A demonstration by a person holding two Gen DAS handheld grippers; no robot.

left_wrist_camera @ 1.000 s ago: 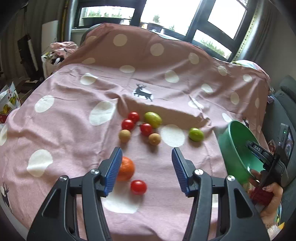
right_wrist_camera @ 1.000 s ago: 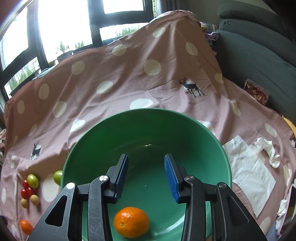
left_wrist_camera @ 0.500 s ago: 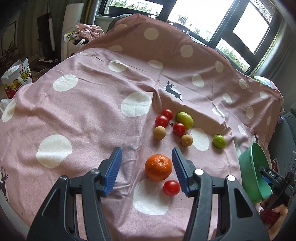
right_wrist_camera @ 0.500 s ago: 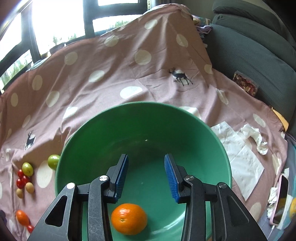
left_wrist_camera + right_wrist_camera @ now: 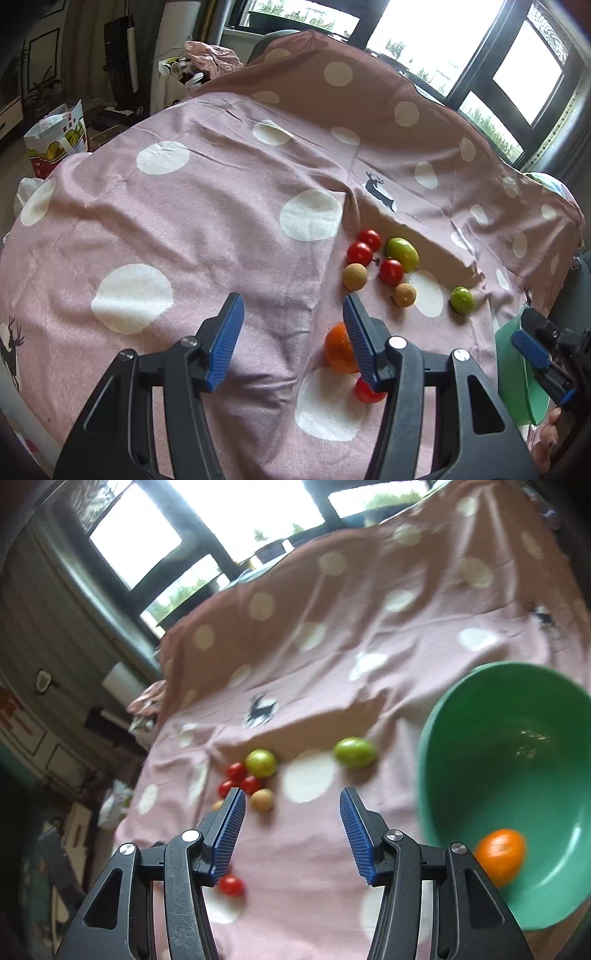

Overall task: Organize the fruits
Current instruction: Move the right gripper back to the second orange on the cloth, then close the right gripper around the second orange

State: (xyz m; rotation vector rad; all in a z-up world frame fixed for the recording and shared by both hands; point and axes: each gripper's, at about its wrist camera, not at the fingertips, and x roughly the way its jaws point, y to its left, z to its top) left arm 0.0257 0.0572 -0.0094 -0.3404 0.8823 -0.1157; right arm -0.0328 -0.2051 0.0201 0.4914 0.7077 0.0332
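Fruits lie on a pink polka-dot cloth (image 5: pixel 221 221): red tomatoes (image 5: pixel 359 253), a green fruit (image 5: pixel 402 249), two brown fruits (image 5: pixel 354 277), a lime (image 5: pixel 461 300), an orange (image 5: pixel 338 349) and a red tomato (image 5: pixel 365 393) partly behind my left gripper's right finger. My left gripper (image 5: pixel 291 336) is open and empty, left of the orange. My right gripper (image 5: pixel 290 829) is open and empty above the cloth. A green bowl (image 5: pixel 480 720) to its right holds an orange (image 5: pixel 500 854). The fruit cluster (image 5: pixel 251 775) and lime (image 5: pixel 354 752) lie ahead of it.
The green bowl's rim (image 5: pixel 511 373) and the right gripper (image 5: pixel 543 354) show at the right edge of the left wrist view. A paper bag (image 5: pixel 55 136) stands on the floor at the left. Windows run along the back.
My left gripper has swung left, so the orange now sits behind its right finger. My right gripper has swung left off the bowl and now faces the fruits on the cloth.
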